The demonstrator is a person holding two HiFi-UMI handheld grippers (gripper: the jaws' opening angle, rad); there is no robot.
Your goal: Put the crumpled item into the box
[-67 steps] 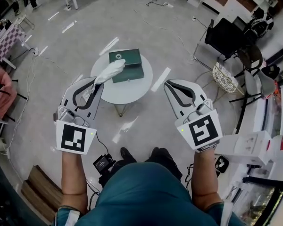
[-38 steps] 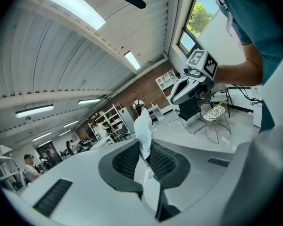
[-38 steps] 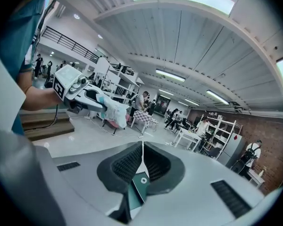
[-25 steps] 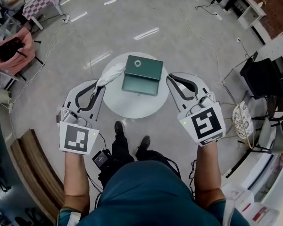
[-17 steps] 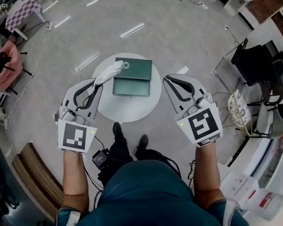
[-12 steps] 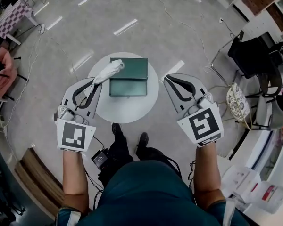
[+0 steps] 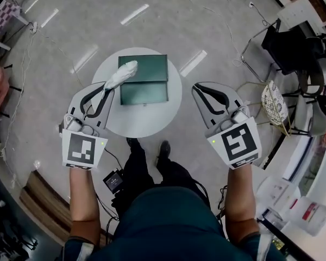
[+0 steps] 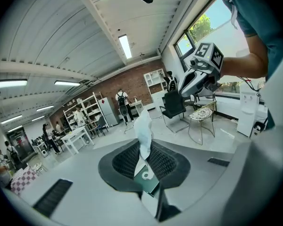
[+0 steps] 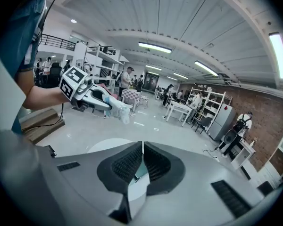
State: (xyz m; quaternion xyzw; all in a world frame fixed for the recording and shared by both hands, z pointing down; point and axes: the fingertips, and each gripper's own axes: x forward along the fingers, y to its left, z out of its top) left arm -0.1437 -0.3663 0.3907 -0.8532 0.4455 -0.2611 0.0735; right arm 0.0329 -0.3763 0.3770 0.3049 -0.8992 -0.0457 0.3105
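A dark green box [image 7: 144, 81] lies on a small round white table [image 7: 152, 118], showing as two rectangular halves, one behind the other. My left gripper [image 7: 104, 91] is shut on a crumpled white item [image 7: 120, 75], whose free end hangs over the box's far left corner. In the left gripper view the crumpled item [image 8: 144, 128] stands up between the pads, with the green box [image 8: 148, 179] below. My right gripper [image 7: 200, 88] hovers just off the table's right edge. Its jaws [image 9: 142, 154] are shut with nothing between them. From there, the left gripper [image 9: 87, 93] and the item [image 9: 120, 109] show at upper left.
The person's feet [image 7: 146, 148] stand at the table's near side. Black chairs and a wire basket chair [image 7: 274, 105] stand to the right. A wooden pallet [image 7: 41, 205] lies at lower left, and a cable runs to a black device [image 7: 114, 181] on the floor.
The table and box have come closer beneath the grippers. The held item's end now overlaps the box's left corner instead of hanging beside the box. Both grippers keep their state.
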